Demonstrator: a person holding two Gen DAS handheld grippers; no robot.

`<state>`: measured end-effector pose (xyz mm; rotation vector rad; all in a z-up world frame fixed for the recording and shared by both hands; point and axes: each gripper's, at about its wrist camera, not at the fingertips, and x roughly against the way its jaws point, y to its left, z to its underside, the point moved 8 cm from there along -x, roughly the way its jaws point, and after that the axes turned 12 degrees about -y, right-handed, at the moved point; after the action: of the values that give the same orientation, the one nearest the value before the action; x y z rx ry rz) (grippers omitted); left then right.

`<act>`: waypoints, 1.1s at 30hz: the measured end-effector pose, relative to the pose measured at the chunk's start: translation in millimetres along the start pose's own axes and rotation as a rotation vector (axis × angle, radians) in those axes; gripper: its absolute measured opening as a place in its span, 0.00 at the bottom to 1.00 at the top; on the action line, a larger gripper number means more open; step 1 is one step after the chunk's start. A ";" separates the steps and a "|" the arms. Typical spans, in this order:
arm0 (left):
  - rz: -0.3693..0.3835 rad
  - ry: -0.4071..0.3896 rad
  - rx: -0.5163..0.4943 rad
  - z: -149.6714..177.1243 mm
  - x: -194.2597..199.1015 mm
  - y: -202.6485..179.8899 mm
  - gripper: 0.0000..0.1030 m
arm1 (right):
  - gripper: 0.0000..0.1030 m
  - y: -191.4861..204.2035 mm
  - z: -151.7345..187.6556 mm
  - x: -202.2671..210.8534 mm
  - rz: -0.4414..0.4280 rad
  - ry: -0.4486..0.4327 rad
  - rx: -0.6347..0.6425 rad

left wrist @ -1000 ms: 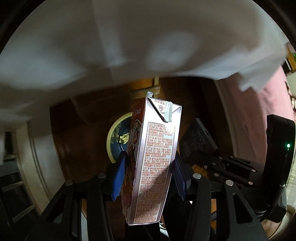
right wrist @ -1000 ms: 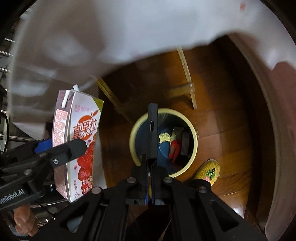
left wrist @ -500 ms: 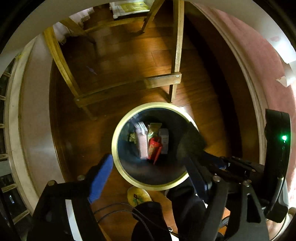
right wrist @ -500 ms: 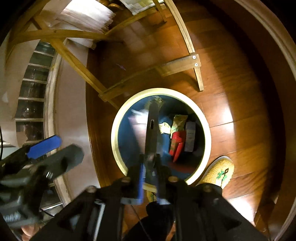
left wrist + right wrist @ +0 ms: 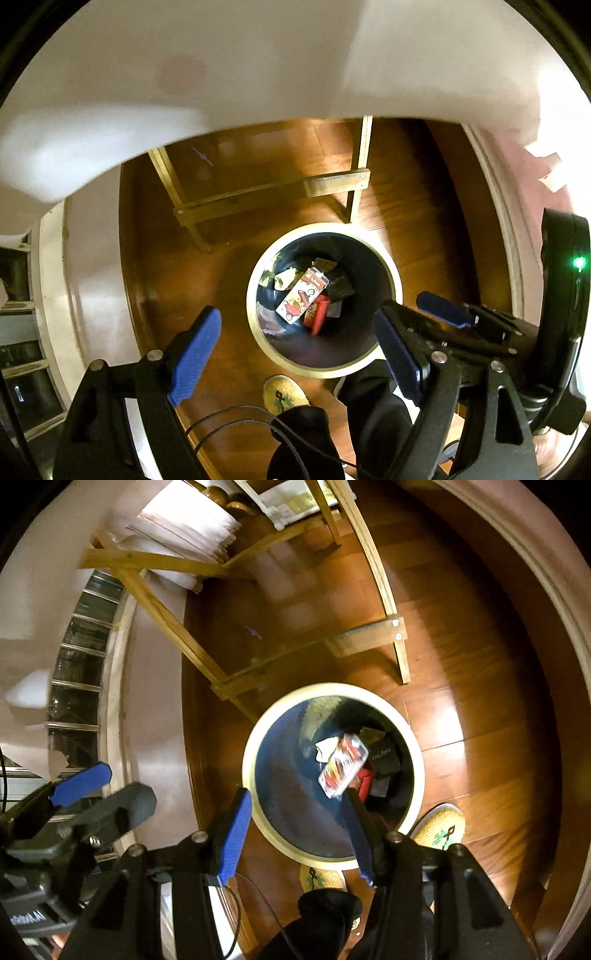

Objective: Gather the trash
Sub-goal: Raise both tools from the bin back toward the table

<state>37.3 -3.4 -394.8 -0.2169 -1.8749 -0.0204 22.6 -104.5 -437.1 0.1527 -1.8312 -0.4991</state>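
Glossy reddish-brown wooden floor (image 5: 480, 738), light wooden furniture legs (image 5: 384, 590) with crossbar, pale wall (image 5: 155, 720) alongside.

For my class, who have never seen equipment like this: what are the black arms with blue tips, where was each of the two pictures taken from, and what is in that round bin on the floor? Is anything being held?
No robot here: a person holds a two-finger gripper in each hand, and a fisheye camera on each looks along its fingers. One picture is from the left gripper, the other from the right gripper. The blue tips are rubbery finger pads.

Both look down at a round bin on a wooden floor. Inside lie a drink carton, a red wrapper and other scraps.

Both grippers' jaws have just been opening; nothing is between them. The yellow slippers are on the person's feet.
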 end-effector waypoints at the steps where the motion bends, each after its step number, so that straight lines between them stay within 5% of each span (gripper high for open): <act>1: 0.003 0.001 0.002 0.3 7.4 1.6 0.82 | 0.50 2.5 -1.5 3.7 0.001 -0.003 0.001; 12: 0.060 -0.060 -0.018 -13.5 112.1 10.5 0.82 | 0.51 55.5 -12.4 93.4 0.013 -0.058 0.014; 19: 0.095 -0.200 -0.048 -57.4 210.3 14.5 0.82 | 0.51 95.1 -26.3 165.3 -0.002 -0.113 0.029; 33: 0.138 -0.491 -0.185 -148.6 350.1 -6.7 0.82 | 0.51 139.6 -97.3 311.1 0.059 -0.423 0.179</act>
<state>73.2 20.6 -16.9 -0.5151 -2.3436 -0.0497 34.9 -112.9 -82.9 0.1197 -2.2887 -0.3412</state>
